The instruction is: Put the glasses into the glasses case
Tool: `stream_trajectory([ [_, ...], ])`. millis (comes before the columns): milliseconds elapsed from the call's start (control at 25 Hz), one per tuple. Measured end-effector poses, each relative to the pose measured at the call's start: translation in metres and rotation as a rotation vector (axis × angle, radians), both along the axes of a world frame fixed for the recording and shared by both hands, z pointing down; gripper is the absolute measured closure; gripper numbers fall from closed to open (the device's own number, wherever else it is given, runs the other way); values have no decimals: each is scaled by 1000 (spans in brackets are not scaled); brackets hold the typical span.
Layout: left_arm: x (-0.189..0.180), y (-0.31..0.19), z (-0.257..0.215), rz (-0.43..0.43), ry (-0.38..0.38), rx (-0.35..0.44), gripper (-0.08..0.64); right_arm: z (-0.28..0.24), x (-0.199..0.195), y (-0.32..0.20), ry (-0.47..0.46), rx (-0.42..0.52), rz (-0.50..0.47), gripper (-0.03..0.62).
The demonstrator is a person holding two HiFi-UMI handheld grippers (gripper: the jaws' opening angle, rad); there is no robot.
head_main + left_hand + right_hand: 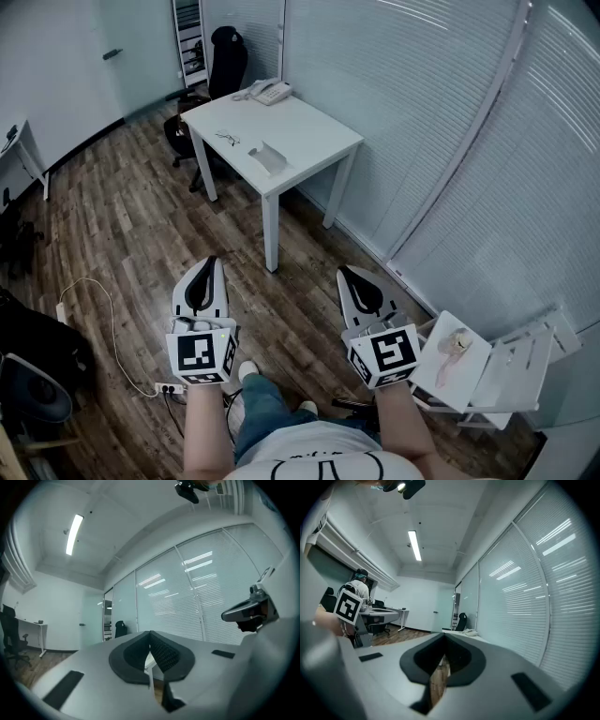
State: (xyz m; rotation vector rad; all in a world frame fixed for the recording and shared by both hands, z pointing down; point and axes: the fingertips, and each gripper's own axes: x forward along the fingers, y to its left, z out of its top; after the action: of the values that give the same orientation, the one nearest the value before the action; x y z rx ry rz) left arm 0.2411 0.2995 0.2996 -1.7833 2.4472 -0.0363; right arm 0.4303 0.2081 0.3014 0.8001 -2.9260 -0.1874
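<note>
The left gripper (208, 264) and right gripper (347, 274) were closed and empty (well apart from the table (309, 131)). The glasses (228, 139) lay by its left edge, the glasses case (267, 157) nearer its front corner.

You have open wood floor (141, 216) up to the white table (314, 131), with a cable (113, 323) low at your left and a white folding stand (511, 370) close at your right. On the table, the right corner is bare. The glasses (228, 139) lie by the left edge, the glasses case (268, 157) toward the near corner, and a telephone (270, 91) at the far corner. An office chair (220, 70) crowds the table's far-left side, and blinds (422, 94) wall off its right.
</note>
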Motion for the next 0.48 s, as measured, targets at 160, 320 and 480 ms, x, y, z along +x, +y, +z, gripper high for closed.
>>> stream_trajectory([
  [160,17,8,-3,-4,-10,0,543,-1,19,5,-10,4,5,581],
  [320,18,11,-3,-14,-13,-1,543,-3,22,4,-21,4,6,581],
  [480,5,7,-7,-15,-18,3,543,-6,9,-2,-29,4,7,581],
])
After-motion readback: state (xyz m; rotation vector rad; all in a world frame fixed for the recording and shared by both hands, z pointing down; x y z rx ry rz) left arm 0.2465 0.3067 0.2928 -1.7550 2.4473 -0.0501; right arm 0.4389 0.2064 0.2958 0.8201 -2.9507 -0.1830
